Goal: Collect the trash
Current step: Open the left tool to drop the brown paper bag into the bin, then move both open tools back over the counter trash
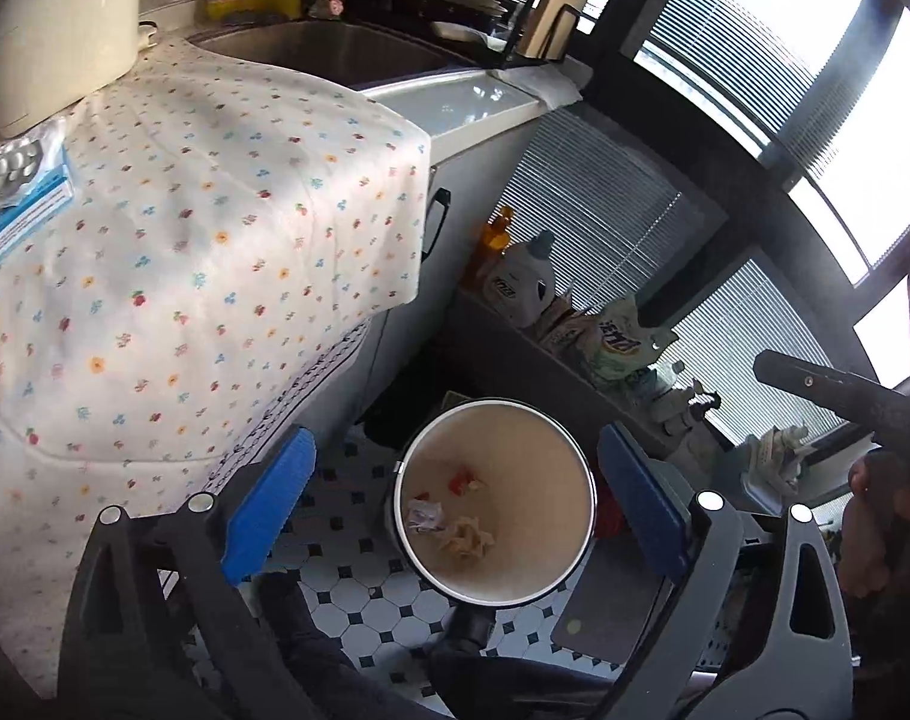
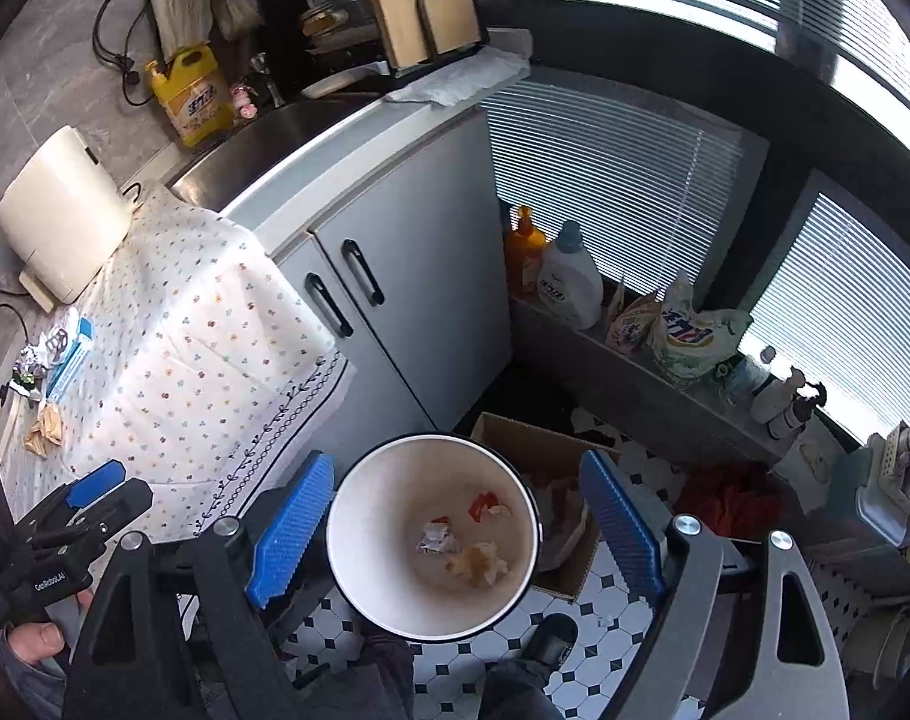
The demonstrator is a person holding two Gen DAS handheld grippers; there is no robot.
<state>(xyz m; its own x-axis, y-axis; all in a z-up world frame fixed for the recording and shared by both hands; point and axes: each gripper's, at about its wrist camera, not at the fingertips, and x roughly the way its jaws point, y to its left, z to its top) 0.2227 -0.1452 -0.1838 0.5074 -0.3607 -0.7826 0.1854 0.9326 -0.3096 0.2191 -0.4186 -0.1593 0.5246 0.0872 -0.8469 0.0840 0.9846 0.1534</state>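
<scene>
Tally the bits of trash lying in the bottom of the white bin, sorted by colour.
In the bin:
Red scraps: 2
White-and-purple wrapper: 1
Yellowish crumpled wad: 1
Total: 4

Lower centre, the bin (image 2: 359, 516) is cream inside with a dark rim, holding red, white and tan scraps (image 2: 463, 540); the cloth (image 1: 215, 240) at left is white, dotted with small coloured flowers; the floor (image 2: 580, 666) is white tile with black diamonds; claw pads (image 2: 290, 534) are blue.
</scene>
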